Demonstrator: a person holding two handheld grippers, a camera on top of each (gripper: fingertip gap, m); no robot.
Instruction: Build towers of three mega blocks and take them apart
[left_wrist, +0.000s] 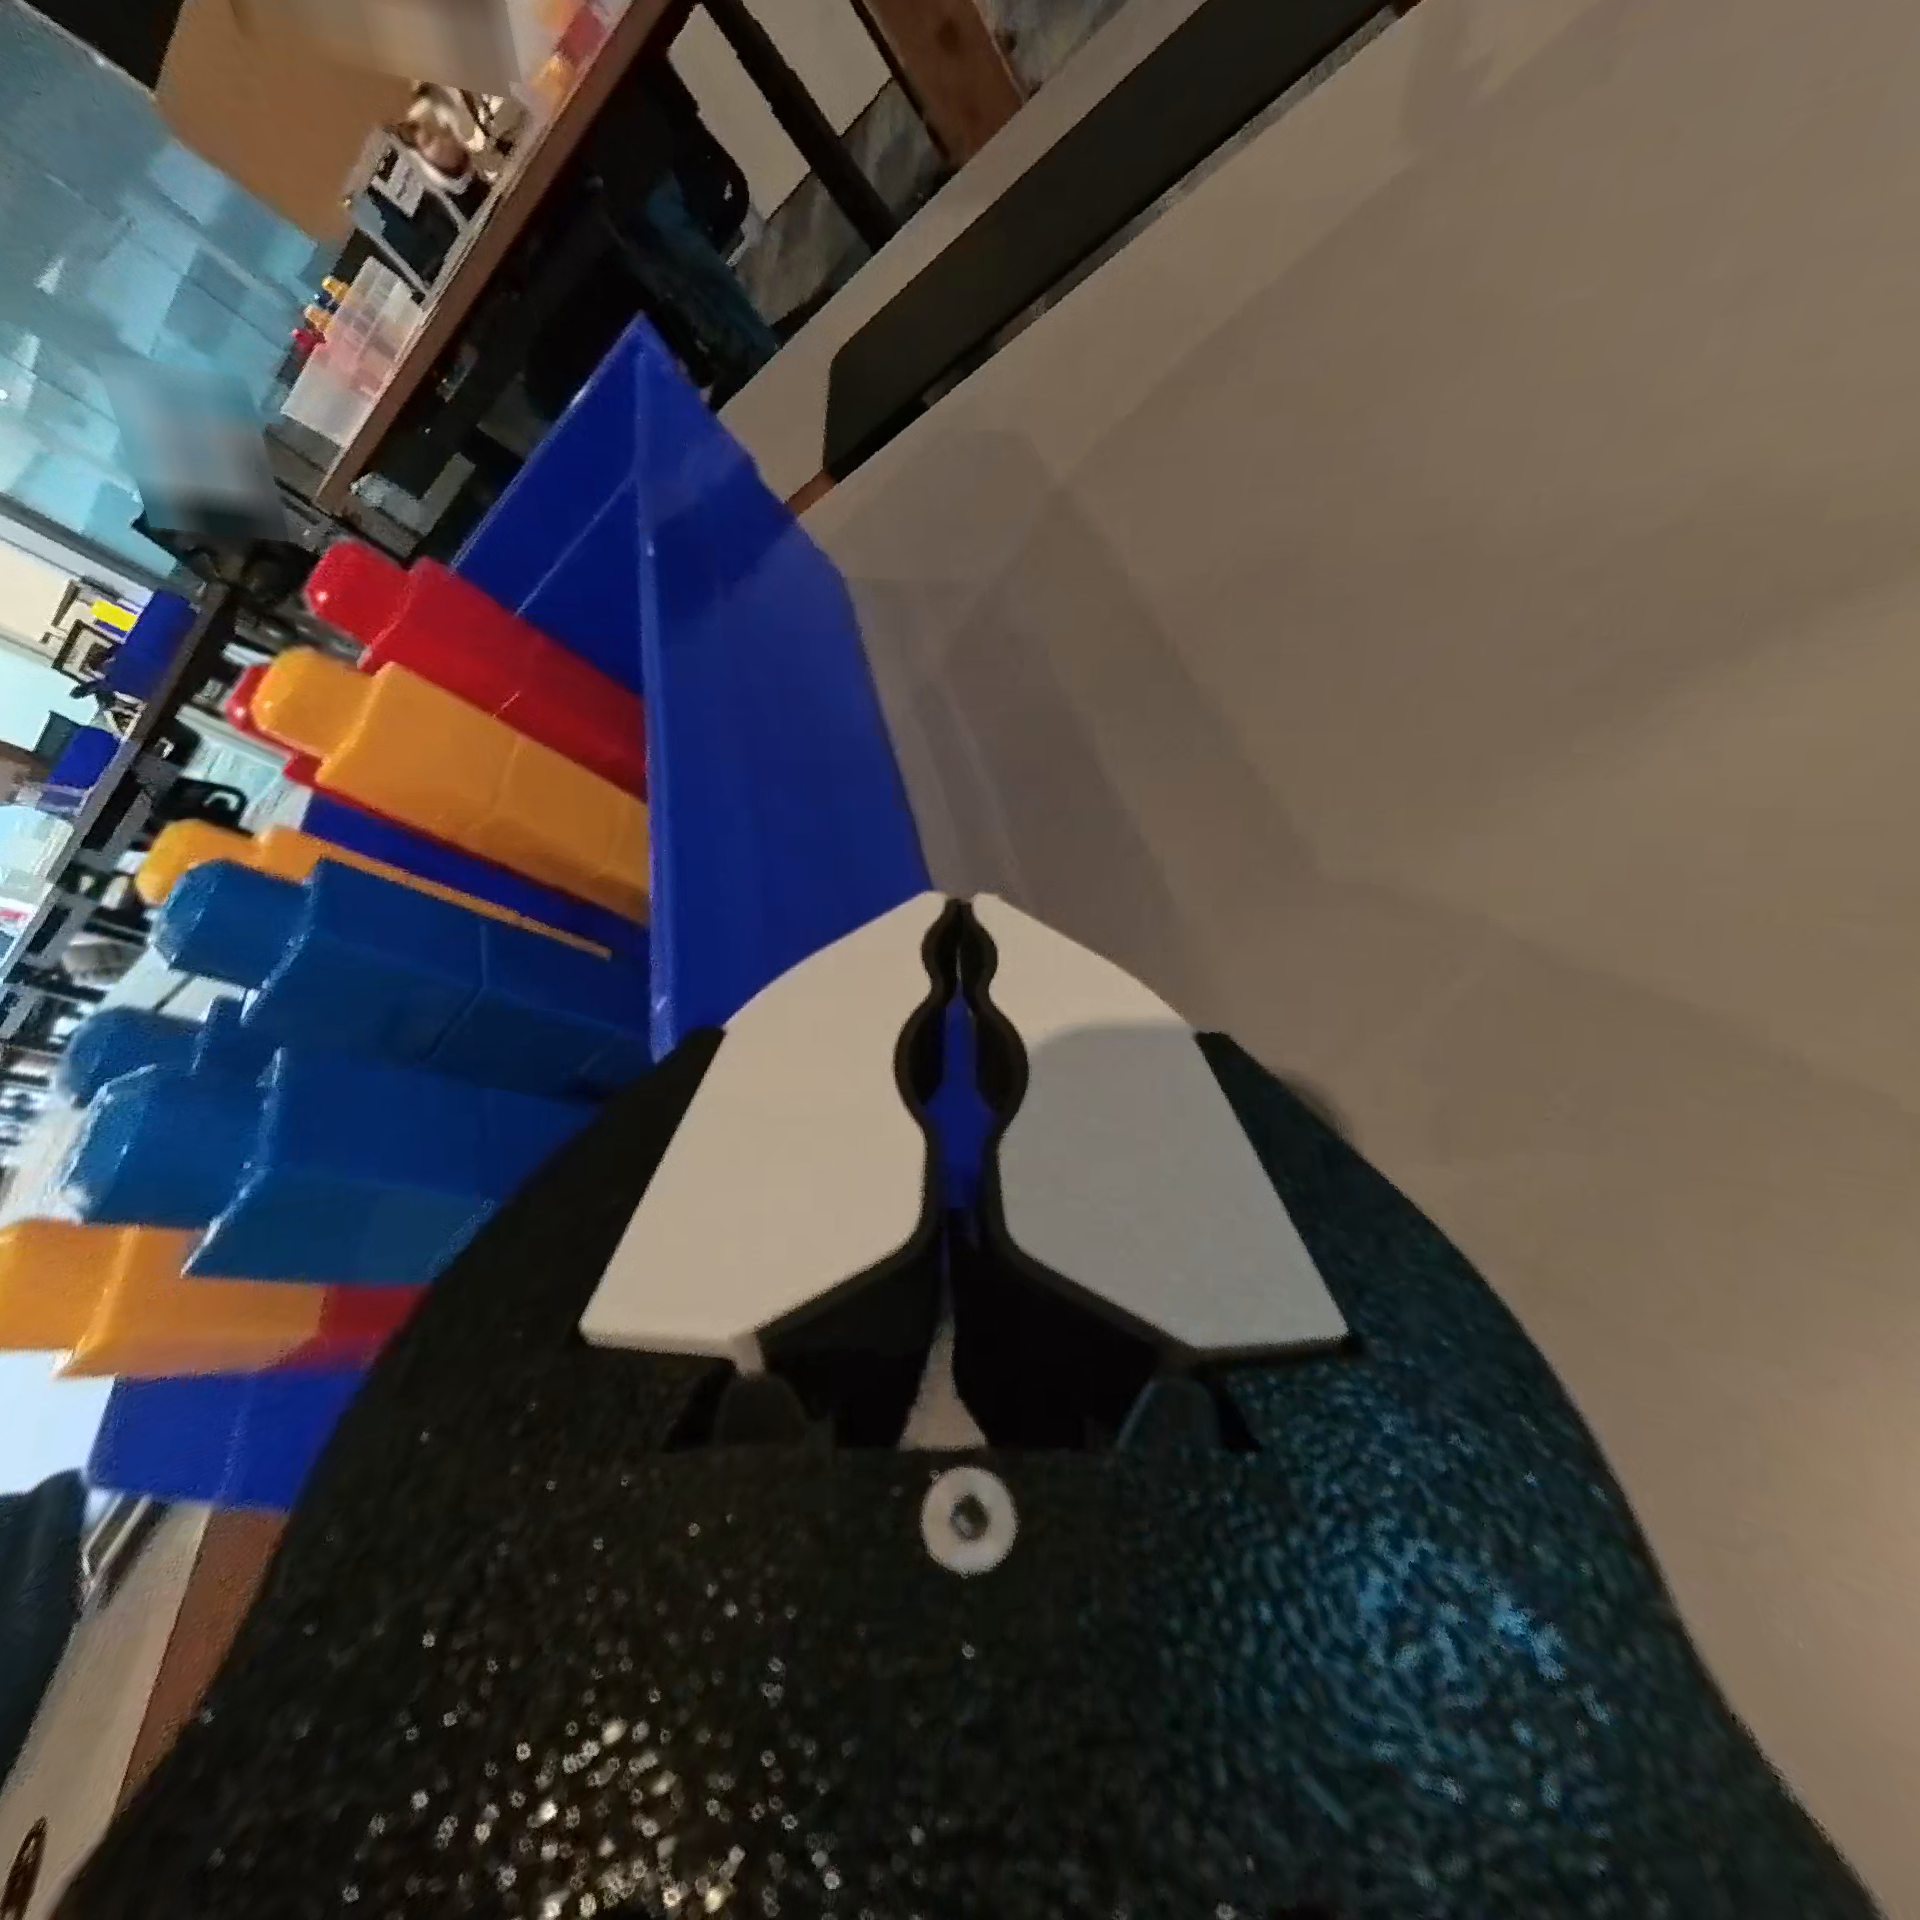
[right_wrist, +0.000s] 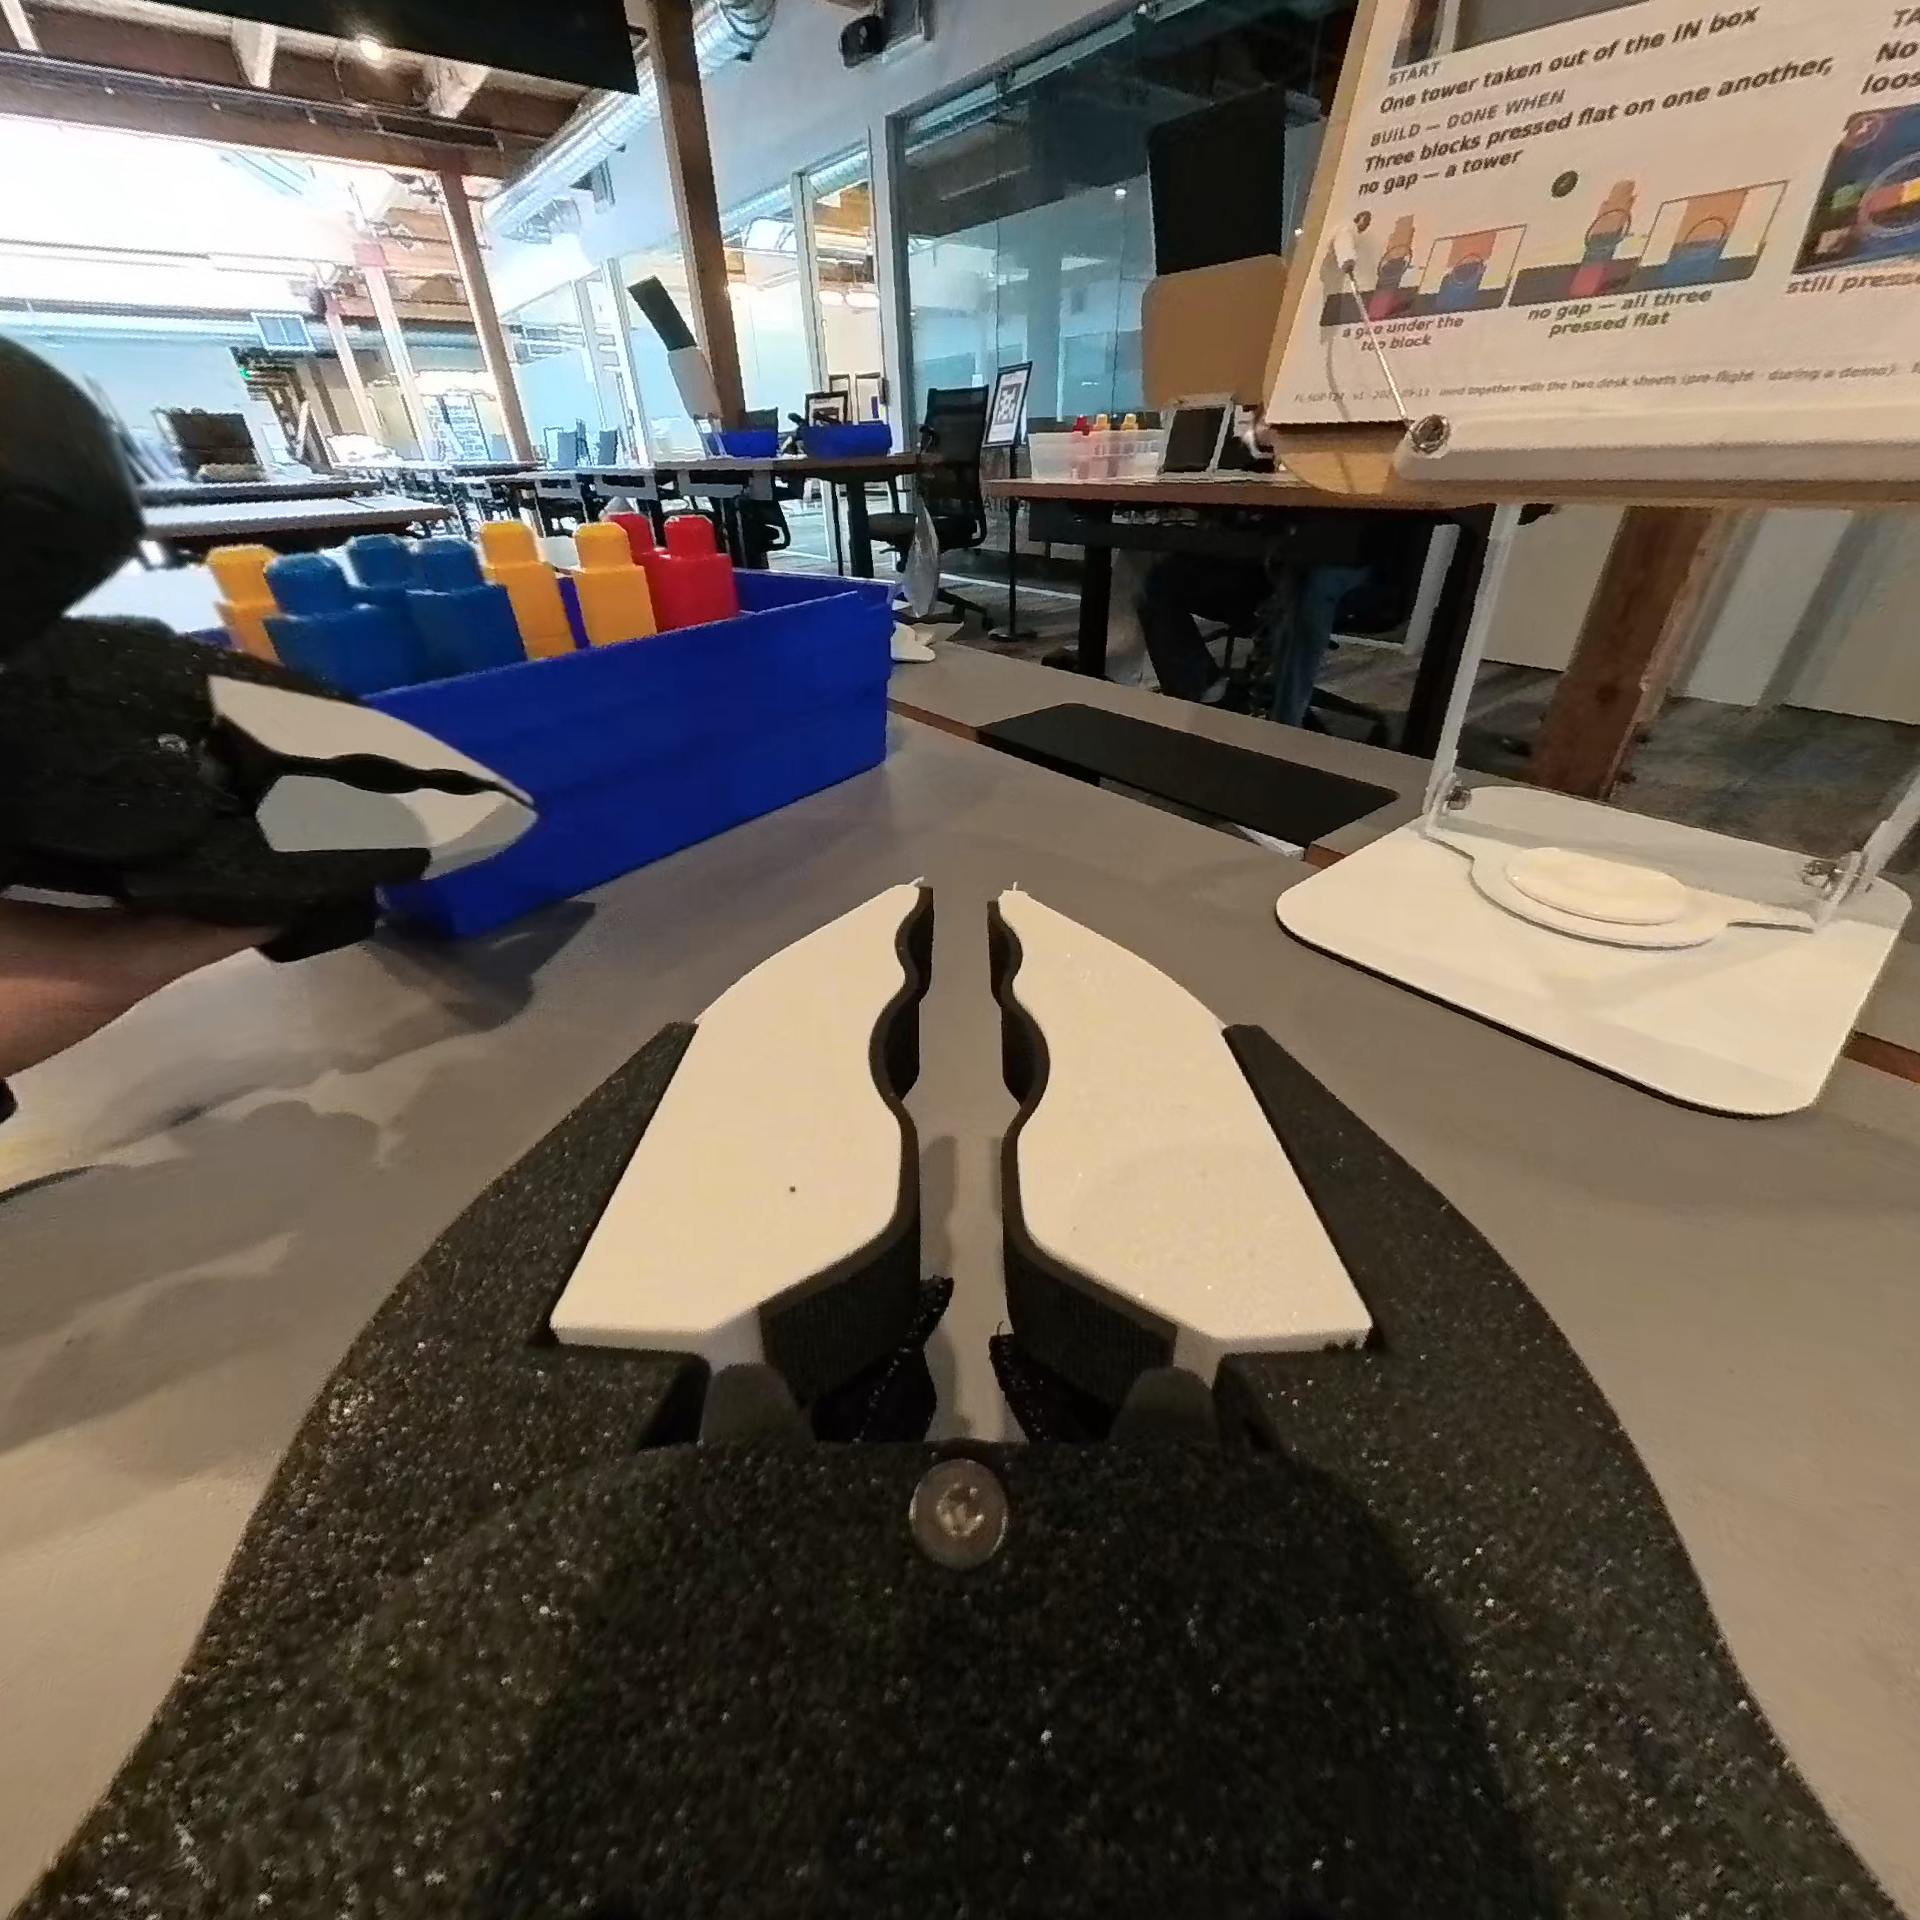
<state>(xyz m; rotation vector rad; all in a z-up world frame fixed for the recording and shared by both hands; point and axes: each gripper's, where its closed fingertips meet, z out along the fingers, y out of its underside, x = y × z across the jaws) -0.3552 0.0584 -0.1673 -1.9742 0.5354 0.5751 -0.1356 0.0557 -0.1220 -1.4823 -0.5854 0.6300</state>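
**Two grippers, nothing picked up yet**

Both our grippers hold nothing. Our left gripper (left_wrist: 961, 914) has its fingers pressed together, tipped on its side right next to the blue bin (right_wrist: 665, 748). Our right gripper (right_wrist: 961, 894) rests low over the grey table (right_wrist: 1455, 1299), fingers a little apart. We think the next step is taking one tower (right_wrist: 613, 582) out, so we should spread the left fingers wide, come down from above, and squeeze one tower only
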